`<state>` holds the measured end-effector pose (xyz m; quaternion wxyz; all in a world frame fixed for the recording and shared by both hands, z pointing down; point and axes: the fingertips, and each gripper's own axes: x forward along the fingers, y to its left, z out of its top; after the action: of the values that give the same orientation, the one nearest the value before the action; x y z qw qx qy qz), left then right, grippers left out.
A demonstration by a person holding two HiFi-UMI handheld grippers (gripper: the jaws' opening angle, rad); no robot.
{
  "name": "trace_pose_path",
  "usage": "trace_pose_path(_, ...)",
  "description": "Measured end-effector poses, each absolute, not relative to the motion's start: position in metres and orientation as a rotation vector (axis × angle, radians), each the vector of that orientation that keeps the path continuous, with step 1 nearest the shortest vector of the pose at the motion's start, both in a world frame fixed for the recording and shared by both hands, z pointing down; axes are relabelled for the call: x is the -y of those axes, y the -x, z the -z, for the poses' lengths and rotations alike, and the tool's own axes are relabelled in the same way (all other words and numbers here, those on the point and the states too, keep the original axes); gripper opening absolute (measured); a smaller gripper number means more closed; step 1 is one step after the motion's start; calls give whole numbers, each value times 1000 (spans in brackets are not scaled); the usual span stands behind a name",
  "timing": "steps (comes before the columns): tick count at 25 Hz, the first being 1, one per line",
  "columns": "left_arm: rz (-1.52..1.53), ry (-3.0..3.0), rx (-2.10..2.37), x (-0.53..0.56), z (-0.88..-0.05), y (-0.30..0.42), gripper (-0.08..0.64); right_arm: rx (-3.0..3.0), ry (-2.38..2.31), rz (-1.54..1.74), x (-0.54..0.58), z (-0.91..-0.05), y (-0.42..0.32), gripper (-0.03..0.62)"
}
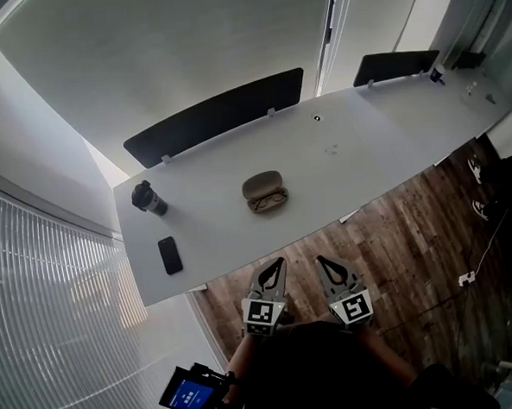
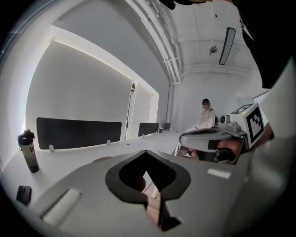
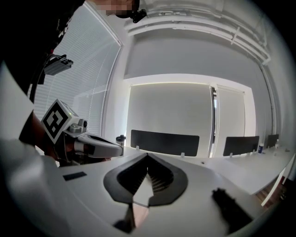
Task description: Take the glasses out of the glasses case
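Note:
An open tan glasses case (image 1: pixel 263 186) lies near the middle of the white table (image 1: pixel 373 140), with the glasses (image 1: pixel 270 202) resting in its nearer half. Both grippers hover off the table's near edge, above the wooden floor and well short of the case. My left gripper (image 1: pixel 279 263) is shut with nothing in it, its tips meeting in the left gripper view (image 2: pixel 146 152). The right gripper (image 1: pixel 322 260) is also shut and empty, its jaws closed together in the right gripper view (image 3: pixel 148 155).
A dark bottle (image 1: pixel 148 198) and a black phone (image 1: pixel 170 255) lie at the table's left end. Two black divider panels (image 1: pixel 216 115) (image 1: pixel 395 65) stand along the far edge. A person (image 2: pixel 206 116) sits at the far end of the room. A glass wall runs at left.

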<state>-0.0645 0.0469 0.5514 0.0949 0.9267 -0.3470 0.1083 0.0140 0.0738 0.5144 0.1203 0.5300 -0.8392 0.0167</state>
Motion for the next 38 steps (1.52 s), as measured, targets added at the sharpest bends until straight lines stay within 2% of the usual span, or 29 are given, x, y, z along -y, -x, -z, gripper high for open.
trace_pose_path(12,-374,-2751,1028,-48,-572,51,2,2494,-1492,-68,-67,-528,-15,8)
trace_pose_path(38,-387,-2530,1375,-26,-576,-103,2,2681,-1188,-67,-12,-522,-178,8)
